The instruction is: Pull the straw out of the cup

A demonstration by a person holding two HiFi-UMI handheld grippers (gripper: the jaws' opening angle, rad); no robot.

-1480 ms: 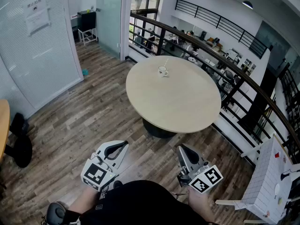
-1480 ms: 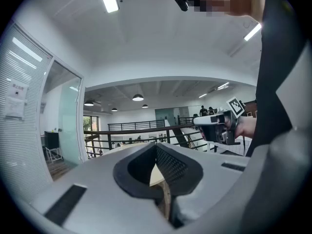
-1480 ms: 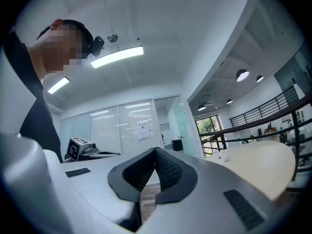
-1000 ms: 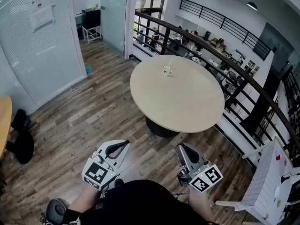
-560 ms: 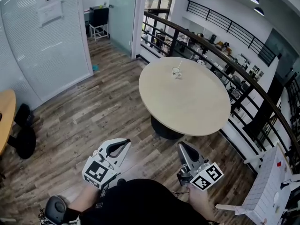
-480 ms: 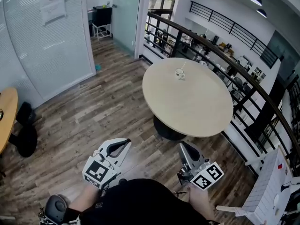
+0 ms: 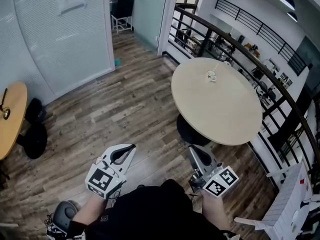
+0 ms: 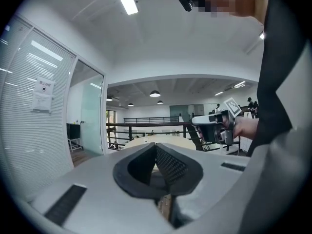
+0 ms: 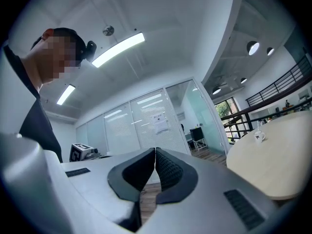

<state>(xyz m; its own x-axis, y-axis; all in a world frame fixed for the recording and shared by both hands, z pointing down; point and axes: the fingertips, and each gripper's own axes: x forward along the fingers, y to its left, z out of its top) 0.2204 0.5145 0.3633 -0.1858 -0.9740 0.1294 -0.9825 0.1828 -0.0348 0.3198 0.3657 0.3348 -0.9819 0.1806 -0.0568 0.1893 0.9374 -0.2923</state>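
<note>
Upper right in the head view, the small white cup [image 7: 211,76] and thin straw [image 7: 215,68] stand far off; left gripper [image 7: 131,147] and right gripper [image 7: 192,150], both pressed together empty, should approach first

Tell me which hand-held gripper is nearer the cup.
Right. The right hand-held gripper sits short of the table, well below the cup in the head view; the left hand-held gripper is farther off to the left.

You wear a black top [image 7: 150,216]; your grey left gripper [image 7: 131,147] and right gripper [image 7: 191,149] carry black-and-white marker cubes [image 7: 101,180] behind black ribbed fingers [image 8: 168,165]
</note>
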